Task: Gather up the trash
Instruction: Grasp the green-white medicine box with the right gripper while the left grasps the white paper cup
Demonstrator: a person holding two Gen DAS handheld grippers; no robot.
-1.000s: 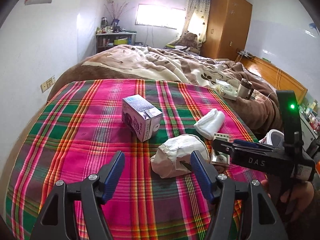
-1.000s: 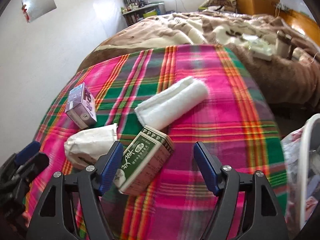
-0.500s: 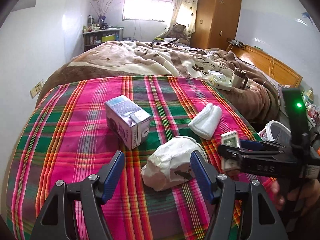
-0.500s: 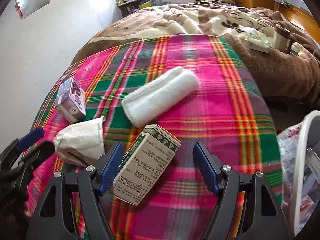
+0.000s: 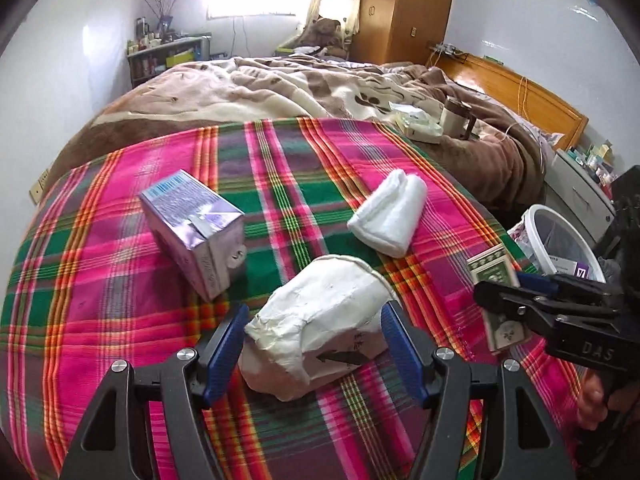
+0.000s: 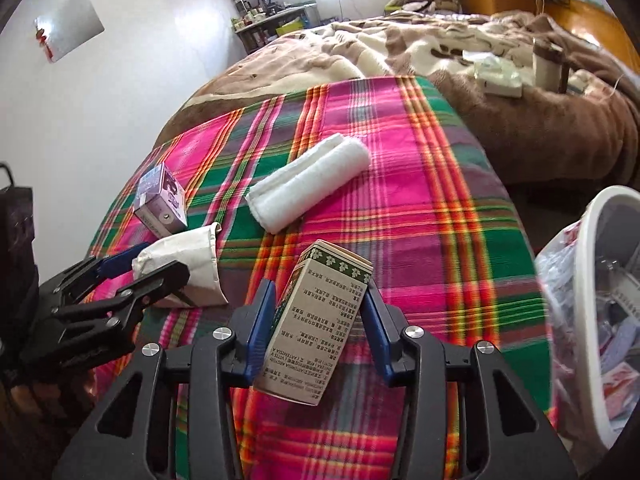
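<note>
In the left wrist view, the left gripper [image 5: 314, 334] straddles a crumpled white paper cup [image 5: 320, 332] that lies on its side on the plaid blanket [image 5: 100, 320] near the blanket's near edge; the blue pads flank the cup closely, the left one at its rim, the right one beside its bulge, but whether they press on it cannot be told. Behind the cup, toward the blanket's left side, a purple drink carton [image 5: 196, 232] lies on its side, and a rolled white towel [image 5: 390, 220] rests near the right edge. At the right edge of the blanket the right gripper [image 5: 516, 292] comes in from the side, closed across a green and beige box [image 5: 494, 270]. Beyond that edge, lower down, sits a white bin [image 5: 520, 232] with a liner. In the right wrist view, the right gripper [image 6: 320, 316] has just been narrowing its jaws, and the box [image 6: 316, 324] now stands tilted between them, both blue pads against its sides and its lower end lifted clear of the blanket [image 6: 420, 240]. The towel [image 6: 308, 180] lies just beyond the box near the middle of the blanket. To the left, the left gripper [image 6: 144, 268] brackets the paper cup [image 6: 188, 264], with the purple carton [image 6: 162, 200] behind it close to the left edge. The bin [image 6: 592, 240] shows off the right edge, with packaging inside.
</note>
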